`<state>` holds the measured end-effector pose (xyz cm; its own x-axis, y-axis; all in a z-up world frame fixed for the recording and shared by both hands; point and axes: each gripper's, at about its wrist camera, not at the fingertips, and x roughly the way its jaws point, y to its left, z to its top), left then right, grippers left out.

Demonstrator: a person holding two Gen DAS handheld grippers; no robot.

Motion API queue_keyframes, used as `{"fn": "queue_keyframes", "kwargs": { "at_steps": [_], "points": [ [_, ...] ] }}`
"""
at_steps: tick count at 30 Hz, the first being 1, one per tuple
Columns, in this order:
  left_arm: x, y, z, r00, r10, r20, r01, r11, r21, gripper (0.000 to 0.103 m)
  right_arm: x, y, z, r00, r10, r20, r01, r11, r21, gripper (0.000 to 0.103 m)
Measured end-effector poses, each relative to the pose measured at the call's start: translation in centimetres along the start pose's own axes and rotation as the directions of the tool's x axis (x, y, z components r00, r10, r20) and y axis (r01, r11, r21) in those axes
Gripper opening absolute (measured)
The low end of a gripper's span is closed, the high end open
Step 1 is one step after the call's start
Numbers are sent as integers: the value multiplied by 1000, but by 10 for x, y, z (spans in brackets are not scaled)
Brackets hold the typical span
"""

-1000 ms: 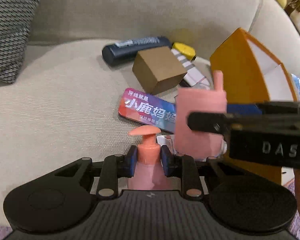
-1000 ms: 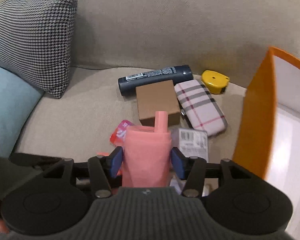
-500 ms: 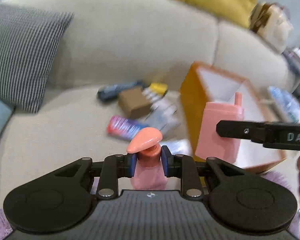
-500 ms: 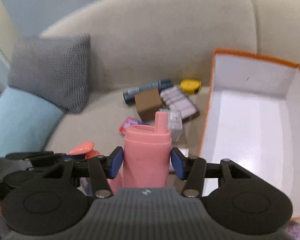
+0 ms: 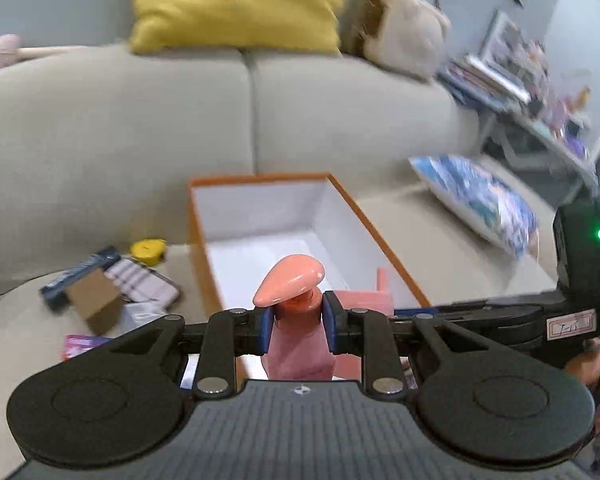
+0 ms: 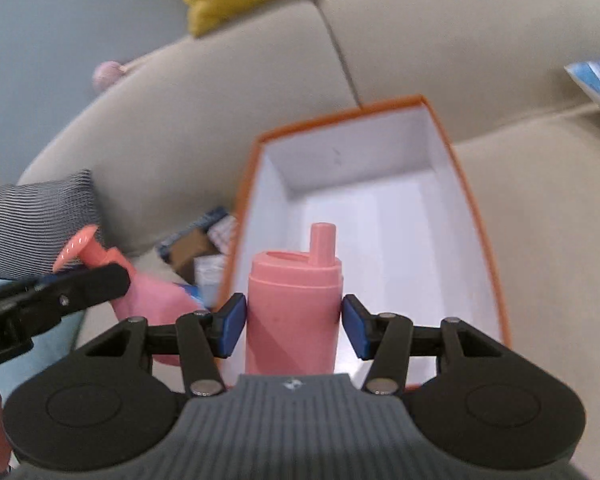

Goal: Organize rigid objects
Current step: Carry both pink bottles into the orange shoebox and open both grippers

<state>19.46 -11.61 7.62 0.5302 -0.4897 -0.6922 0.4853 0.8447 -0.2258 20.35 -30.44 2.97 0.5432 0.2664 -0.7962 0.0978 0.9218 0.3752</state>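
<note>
My left gripper (image 5: 294, 326) is shut on the neck of a pink pump bottle (image 5: 296, 344), held above the near end of an orange box with a white inside (image 5: 260, 216). My right gripper (image 6: 294, 326) is shut on a pink spouted cup (image 6: 294, 312), held over the box (image 6: 380, 208), whose floor is bare. The cup shows in the left wrist view (image 5: 364, 304), just right of the bottle. The pump bottle shows in the right wrist view (image 6: 148, 292), left of the box.
On the beige sofa seat left of the box lie a brown cardboard box (image 5: 94, 300), a plaid case (image 5: 144, 284), a yellow tape measure (image 5: 148, 248), a dark tube (image 5: 80, 272) and a colourful packet (image 5: 84, 344). A blue patterned cushion (image 5: 476, 204) lies to the right.
Both grippers have lifted their pink items off the seat and swung right, from over the loose items to over the orange box.
</note>
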Motion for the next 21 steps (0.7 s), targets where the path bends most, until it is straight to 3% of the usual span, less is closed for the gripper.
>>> {"fn": "queue_keyframes", "kwargs": {
  "at_steps": [9, 21],
  "points": [
    [51, -17, -15, 989, 45, -144, -31, 995, 98, 28, 36, -31, 7, 998, -8, -63, 4, 998, -63, 54],
    [70, -15, -39, 975, 79, -206, -38, 980, 195, 28, 70, -33, -4, 992, 12, -123, -33, 984, -177, 54]
  ]
}}
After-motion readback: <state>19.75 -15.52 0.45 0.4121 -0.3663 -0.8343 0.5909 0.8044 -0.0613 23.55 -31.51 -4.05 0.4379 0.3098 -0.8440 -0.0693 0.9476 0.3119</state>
